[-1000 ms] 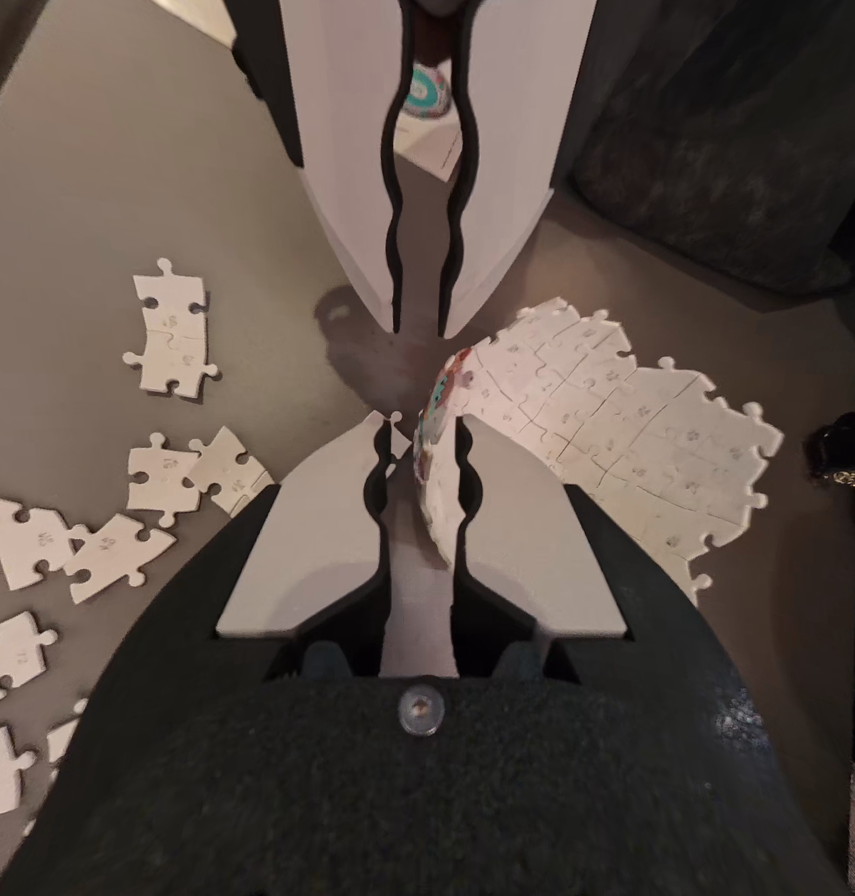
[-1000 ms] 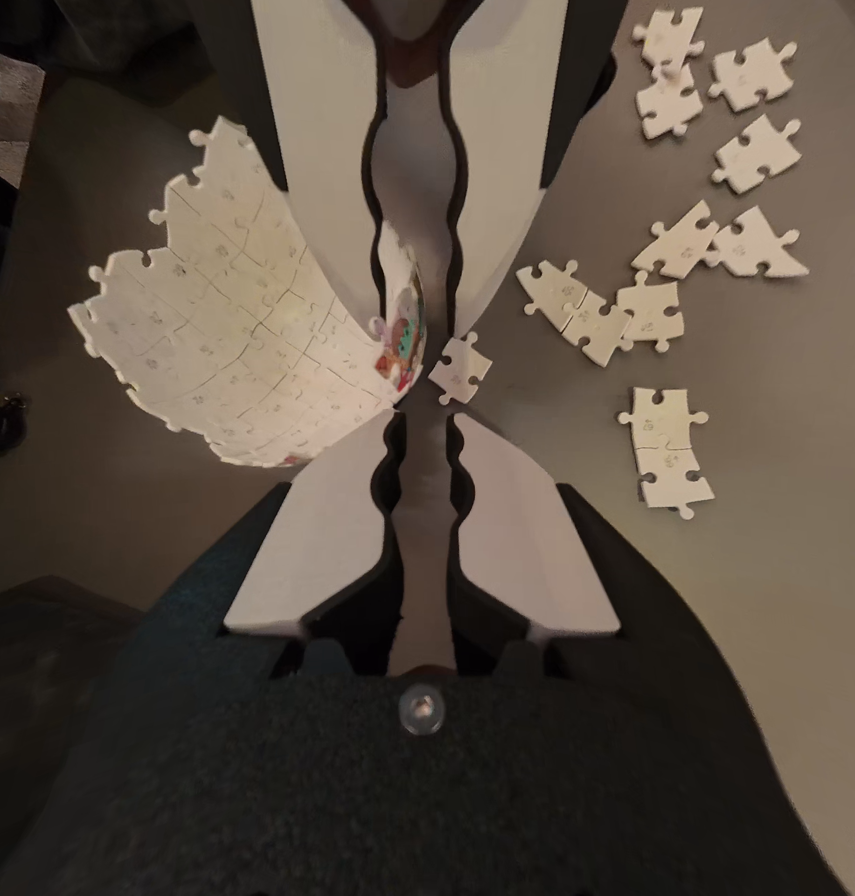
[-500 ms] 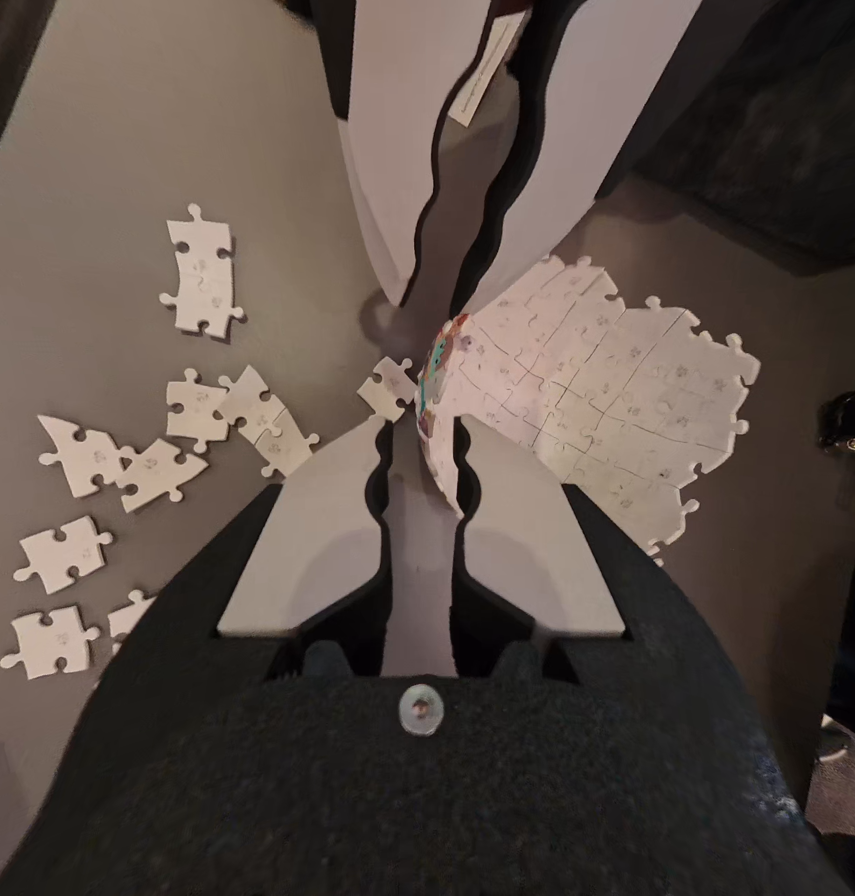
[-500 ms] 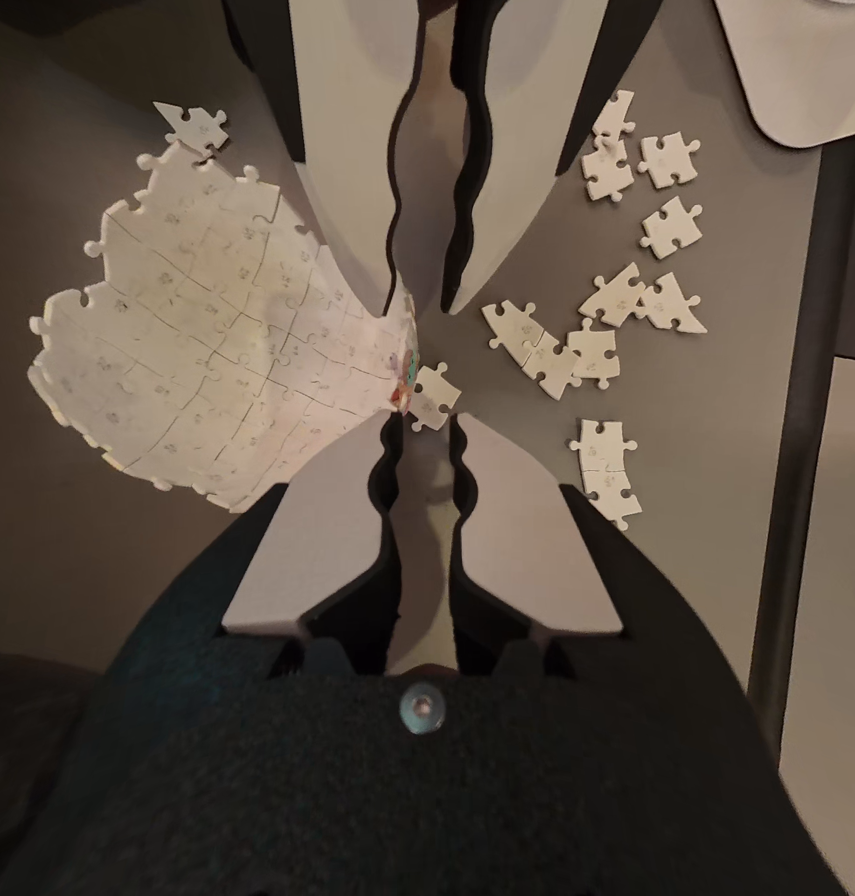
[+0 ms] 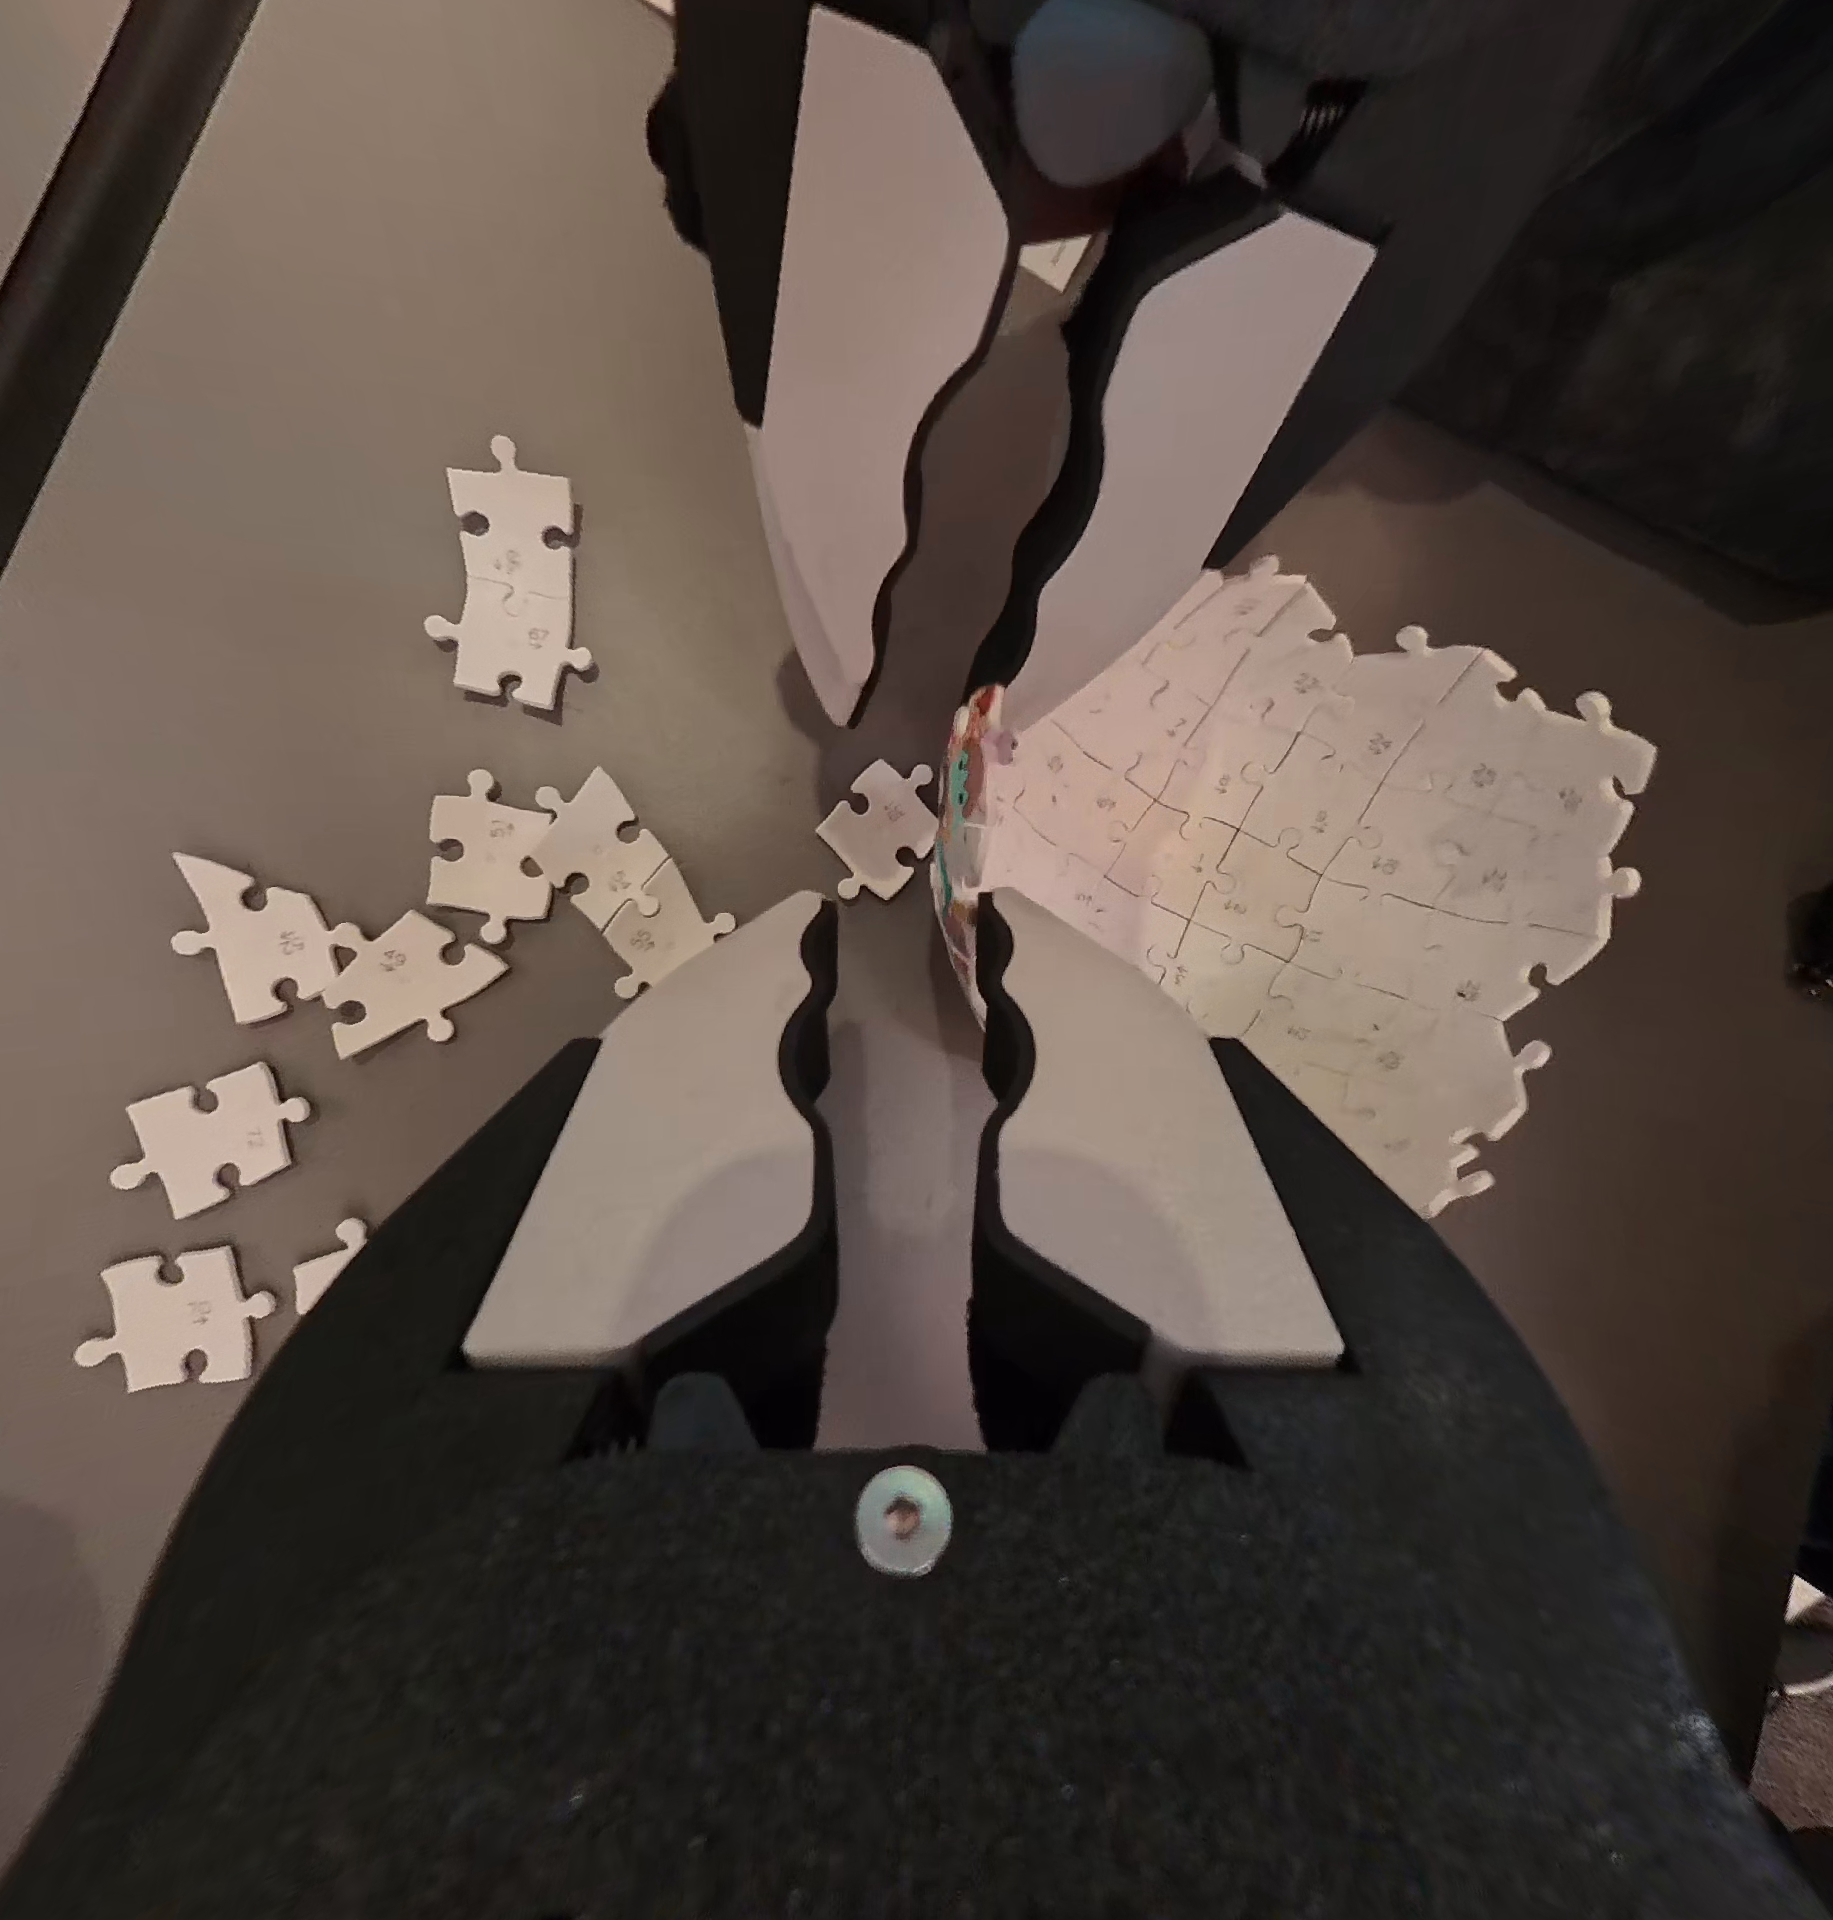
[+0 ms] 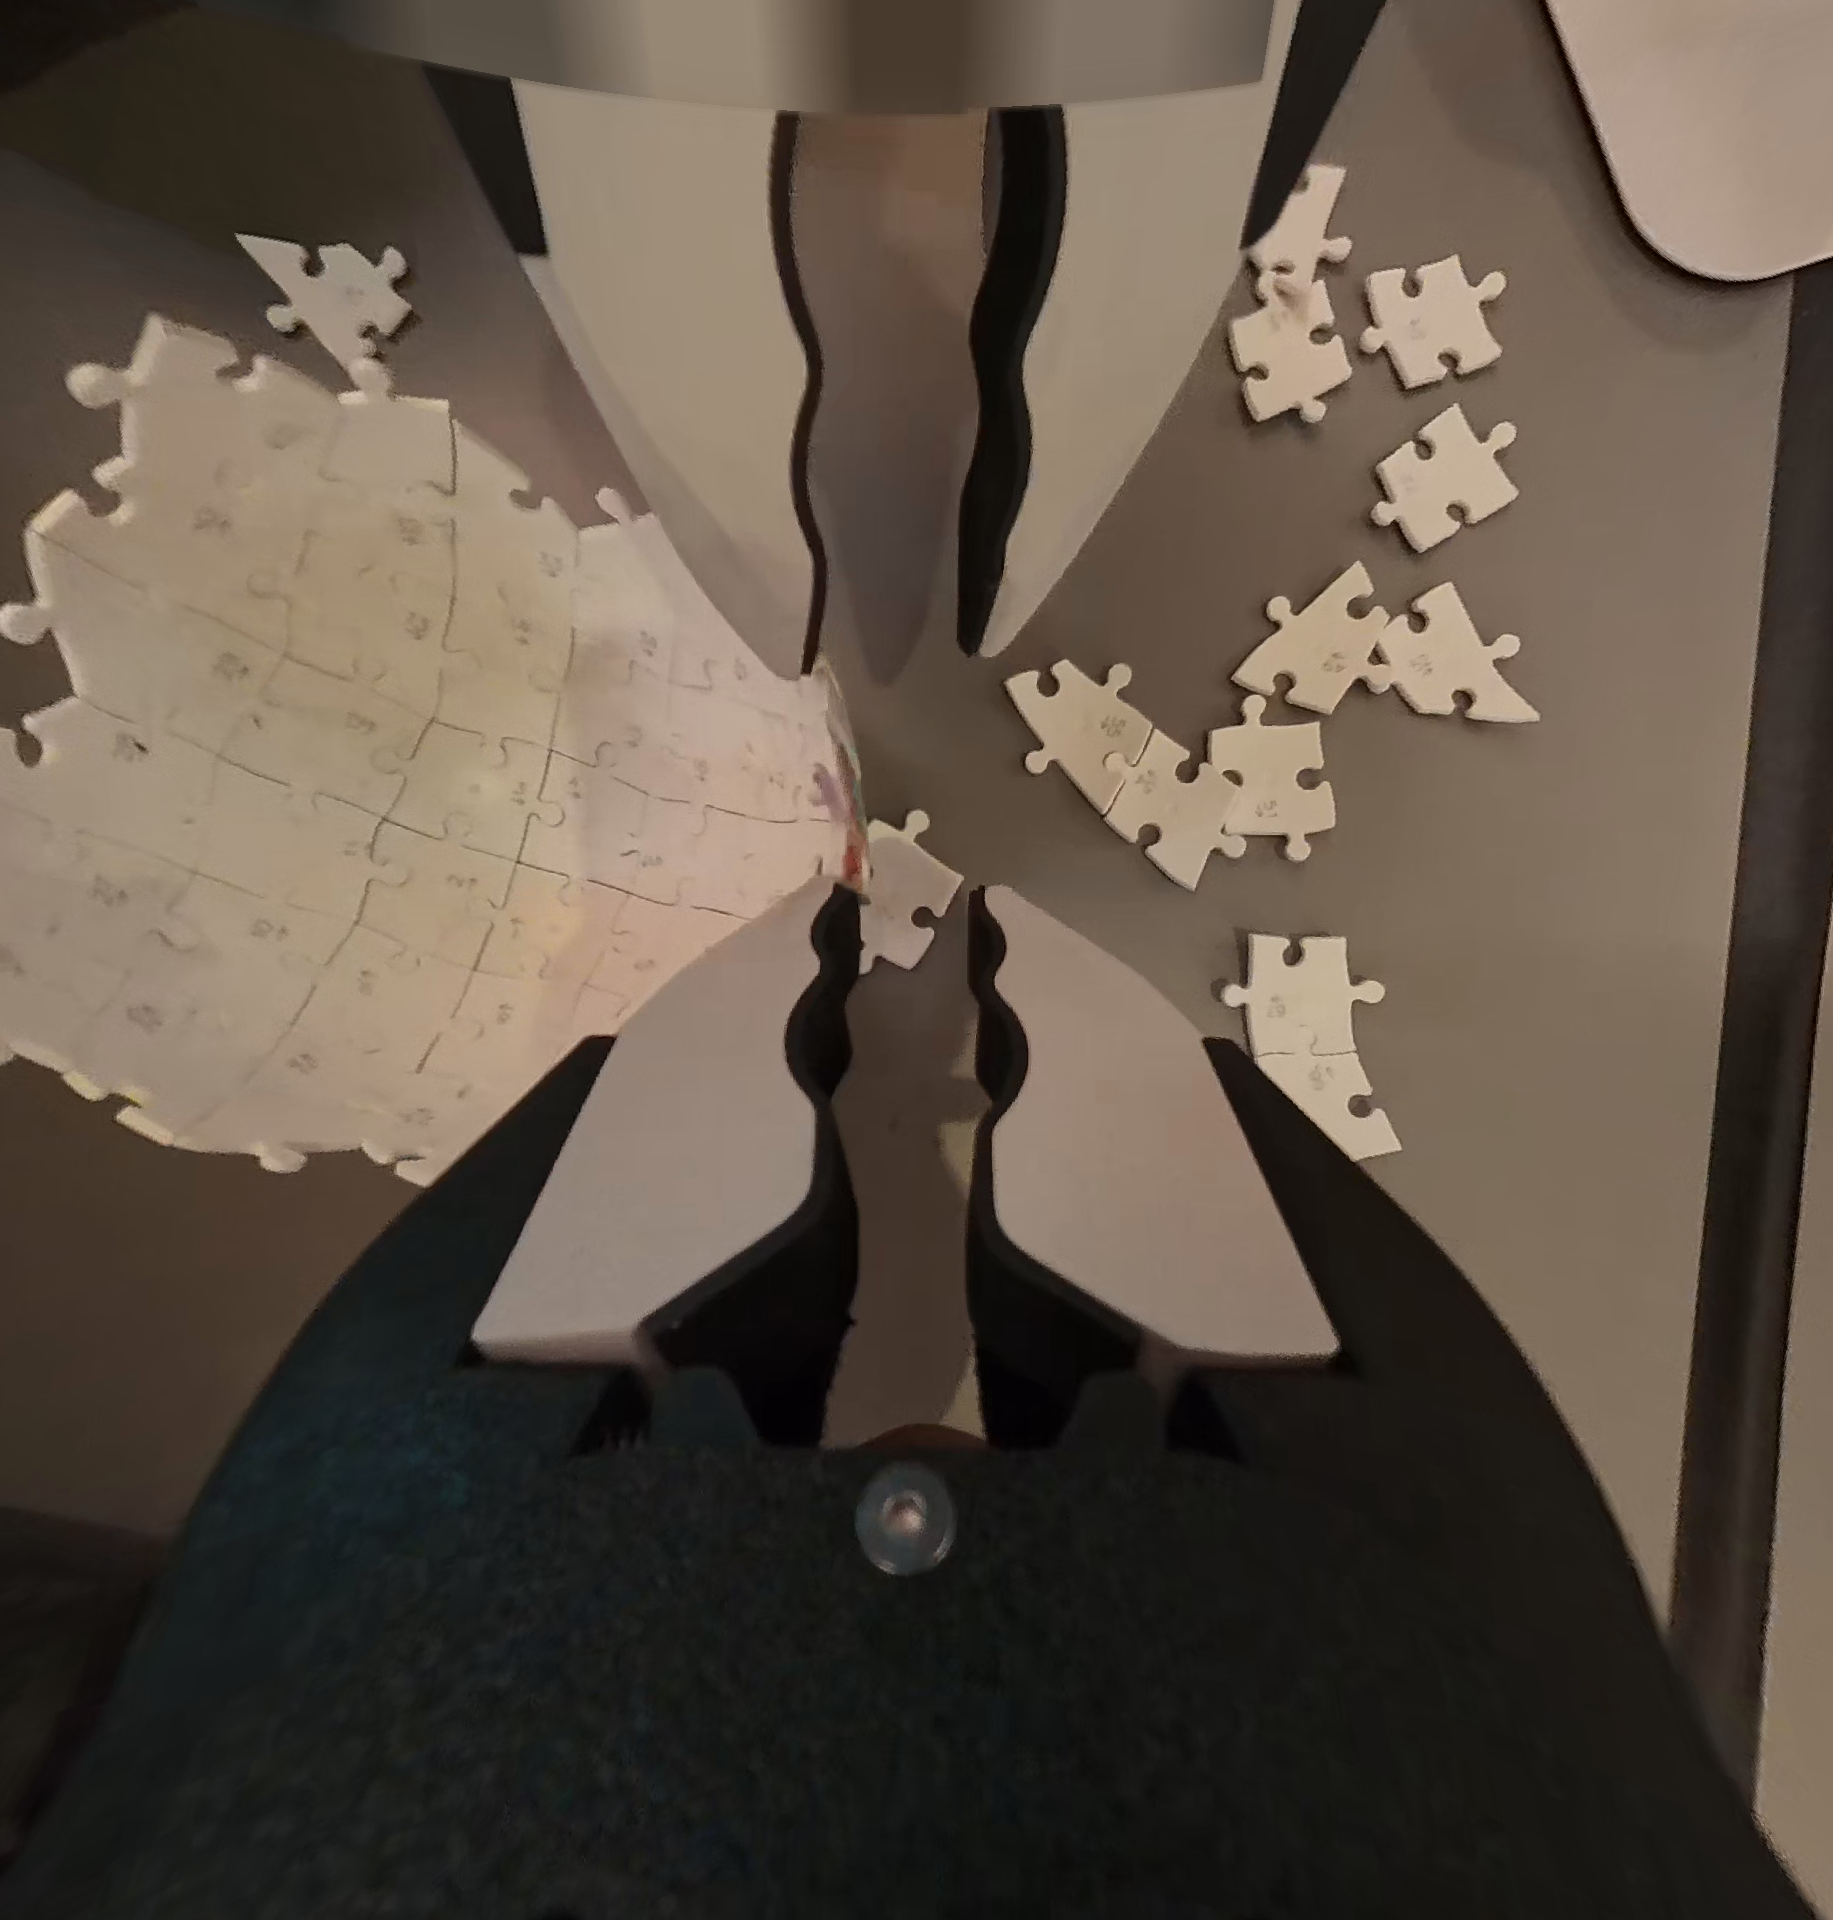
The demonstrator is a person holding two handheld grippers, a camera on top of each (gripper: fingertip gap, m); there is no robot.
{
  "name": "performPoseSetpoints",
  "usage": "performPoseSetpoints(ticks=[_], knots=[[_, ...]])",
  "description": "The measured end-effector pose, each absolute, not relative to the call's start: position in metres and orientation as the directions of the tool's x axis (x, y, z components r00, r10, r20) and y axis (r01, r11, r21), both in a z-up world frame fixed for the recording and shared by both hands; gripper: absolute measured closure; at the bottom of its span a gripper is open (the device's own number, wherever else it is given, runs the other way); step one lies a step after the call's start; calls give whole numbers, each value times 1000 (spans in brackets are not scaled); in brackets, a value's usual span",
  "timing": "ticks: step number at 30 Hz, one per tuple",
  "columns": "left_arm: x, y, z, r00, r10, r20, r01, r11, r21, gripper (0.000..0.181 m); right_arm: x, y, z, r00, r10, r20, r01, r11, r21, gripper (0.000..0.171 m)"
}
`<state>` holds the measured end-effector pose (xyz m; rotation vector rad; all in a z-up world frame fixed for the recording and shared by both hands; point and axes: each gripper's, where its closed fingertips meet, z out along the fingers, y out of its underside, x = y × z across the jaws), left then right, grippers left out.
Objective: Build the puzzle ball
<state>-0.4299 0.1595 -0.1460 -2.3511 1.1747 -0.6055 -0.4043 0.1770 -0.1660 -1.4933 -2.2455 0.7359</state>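
Left wrist view: partial ball shell (image 5: pixel 1307 883) on grey table (image 5: pixel 268 416), roughly half built. Loose pieces (image 5: pixel 268 935) scattered beside it, unjoined; single piece (image 5: pixel 881 842) touching shell rim. Left gripper (image 5: pixel 907 914) and right gripper (image 6: pixel 907 899) both slightly parted, holding nothing.

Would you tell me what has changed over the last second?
The left gripper and right gripper drew back from each other, both open. The puzzle shell rim now sits shallower between the left fingers. The single piece remains beside the rim; the scattered pieces stayed put.
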Motion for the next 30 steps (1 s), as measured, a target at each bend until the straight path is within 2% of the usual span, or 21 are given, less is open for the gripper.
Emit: performPoseSetpoints(ticks=[6, 9, 15, 20, 30], knots=[[-427, 161, -135, 538, -823, 182, -600, -526, -602, 157, -397, 174, -149, -403, 914, -45, 718, 286, -635, 147], [-427, 162, -131, 539, -823, 180, -593, -522, -613, 158, -401, 168, -133, -422, 906, -39, 664, 280, -693, 154], [-426, 154, -139, 519, -831, 201, -624, -529, -575, 162, -404, 169, -149, -413, 910, 11, 697, 324, -640, 155], [-426, 149, -149, 512, -835, 203, -657, -533, -533, 166, -406, 169, -155, -407, 912, 46, 709, 347, -614, 168], [-426, 143, -156, 501, -837, 221, -678, -538, -501, 172, -413, 165, -159, -395, 918, 26, 713, 324, -622, 169]])
